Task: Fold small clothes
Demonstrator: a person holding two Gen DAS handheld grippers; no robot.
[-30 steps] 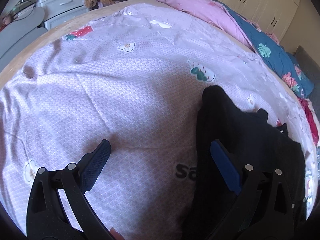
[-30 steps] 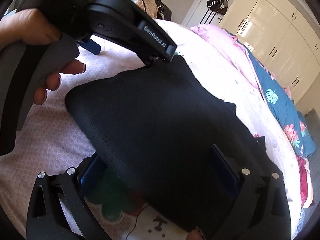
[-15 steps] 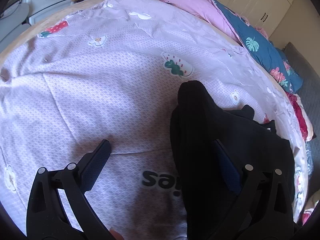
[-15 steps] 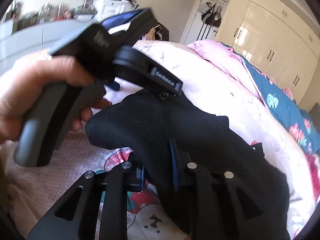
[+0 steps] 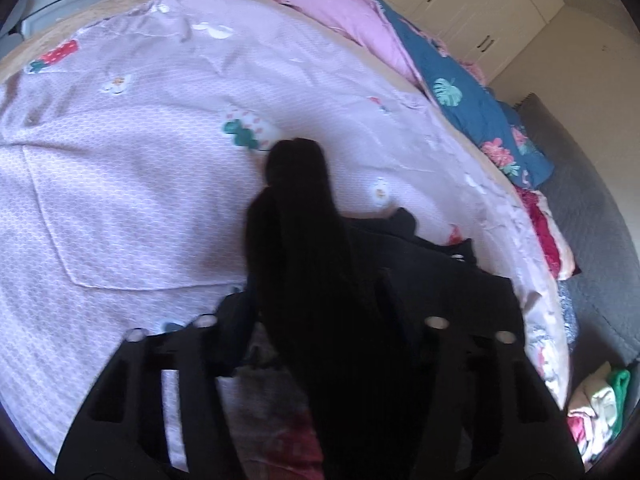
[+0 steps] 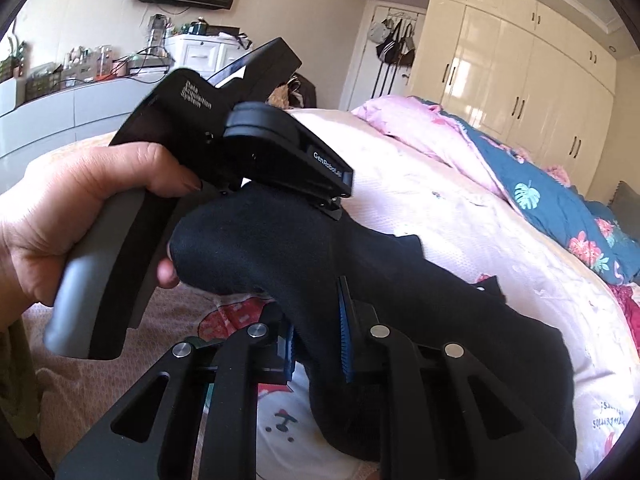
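Note:
A black garment (image 5: 304,240) lies on the lilac printed bed sheet (image 5: 140,160), its near end lifted into a ridge. My left gripper (image 5: 314,292) has this bunched end between its fingers, and its jaws are closing on the cloth. In the right wrist view the left gripper (image 6: 332,204), held by a person's hand (image 6: 80,220), sits on top of the raised fold. My right gripper (image 6: 316,312) is closing too, and its blue pads (image 6: 344,328) pinch the black garment (image 6: 420,292) a little nearer. The rest of the garment trails off to the right across the bed.
A pink quilt (image 5: 332,12) and a blue floral quilt (image 5: 460,92) are heaped along the bed's far side. Folded colourful clothes (image 5: 600,400) lie at the lower right. Cream wardrobes (image 6: 520,80) and a cluttered grey counter (image 6: 60,108) line the walls.
The left jaws have narrowed from wide apart onto the black cloth. The right jaws shut on it earlier. Both grippers have risen, pulling the garment's end up off the sheet.

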